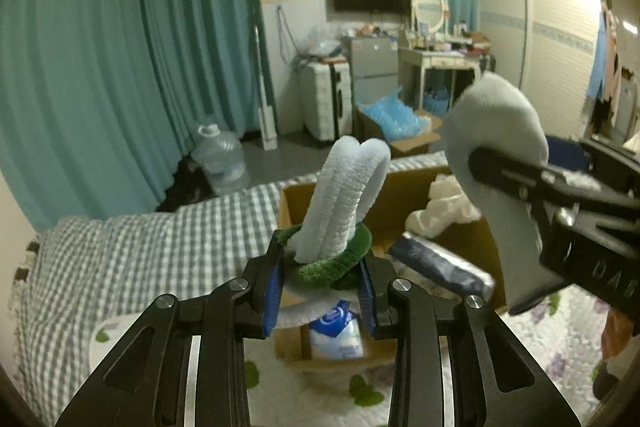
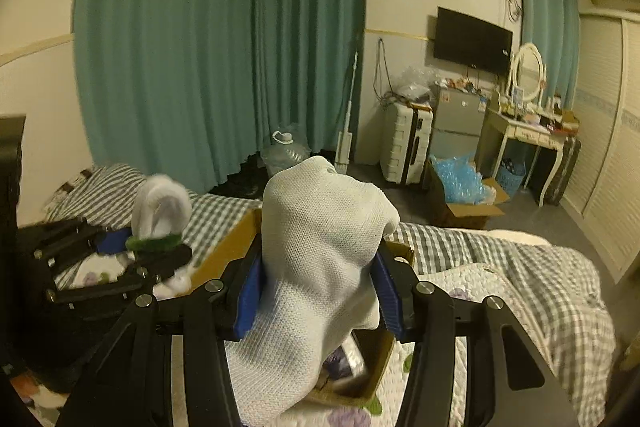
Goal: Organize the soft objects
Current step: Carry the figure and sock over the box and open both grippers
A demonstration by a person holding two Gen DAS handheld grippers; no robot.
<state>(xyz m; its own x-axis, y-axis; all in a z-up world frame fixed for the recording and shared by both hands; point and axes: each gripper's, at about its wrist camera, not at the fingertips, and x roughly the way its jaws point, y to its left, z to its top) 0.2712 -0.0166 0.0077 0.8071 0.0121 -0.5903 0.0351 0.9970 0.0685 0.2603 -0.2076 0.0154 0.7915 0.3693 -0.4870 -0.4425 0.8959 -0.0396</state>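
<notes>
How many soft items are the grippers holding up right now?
2: a fuzzy pale-blue and green sock in the left gripper, and a white knit sock in the right gripper. More lie in the cardboard box.

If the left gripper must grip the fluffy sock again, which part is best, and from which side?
Probably the green cuff, from below, as the left gripper holds it now. The cuff is the thick, bunched end, so the pads get bulk to press. The pale blue body stands folded above it and would likely flop or slip.
</notes>
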